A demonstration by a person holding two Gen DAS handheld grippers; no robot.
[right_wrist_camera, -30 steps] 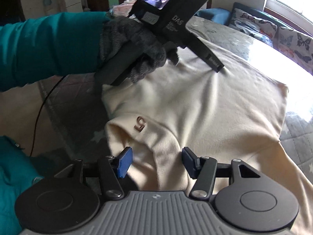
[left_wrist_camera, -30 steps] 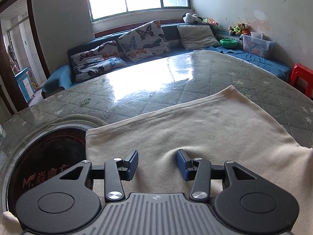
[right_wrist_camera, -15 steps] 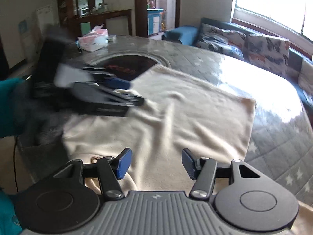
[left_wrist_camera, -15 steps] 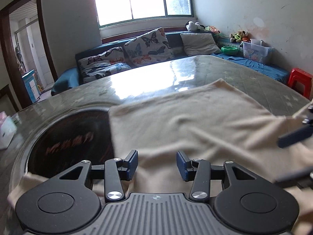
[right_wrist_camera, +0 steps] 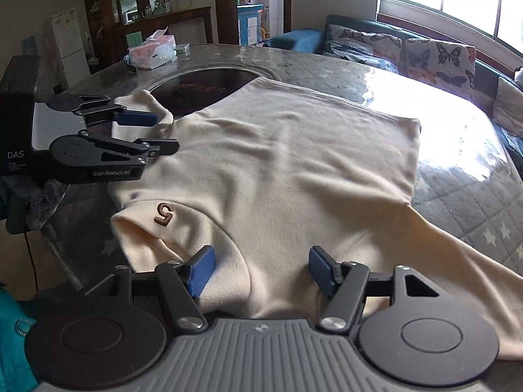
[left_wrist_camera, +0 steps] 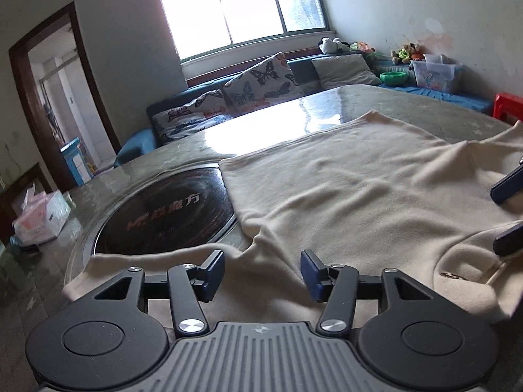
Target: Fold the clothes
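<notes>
counter (right_wrist_camera: 457, 150): round, glossy clear cover over quilted star-print cloth, dark glass inset disc (left_wrist_camera: 163, 209) ahead-left of left tool; carries the garment
garment (right_wrist_camera: 294, 170): cream sweater, soft fleecy knit, spread flat ahead of both tools, shallow wrinkles across body, hem on far side; laid open, likely so sleeves and sides can be folded in
sleeves: one trails off past right tool's right side, other bunched right under left tool
collar (right_wrist_camera: 157, 238): near edge, ahead-left of right tool, rolled rib with brown embroidered "5" (right_wrist_camera: 164, 214)
left tool (left_wrist_camera: 262, 272): jaws wide, nothing between them, low over sleeve/shoulder seam, looks placed for a pinch
right tool (right_wrist_camera: 261, 269): jaws wide, holding nothing, over shoulder just beside collar
</notes>
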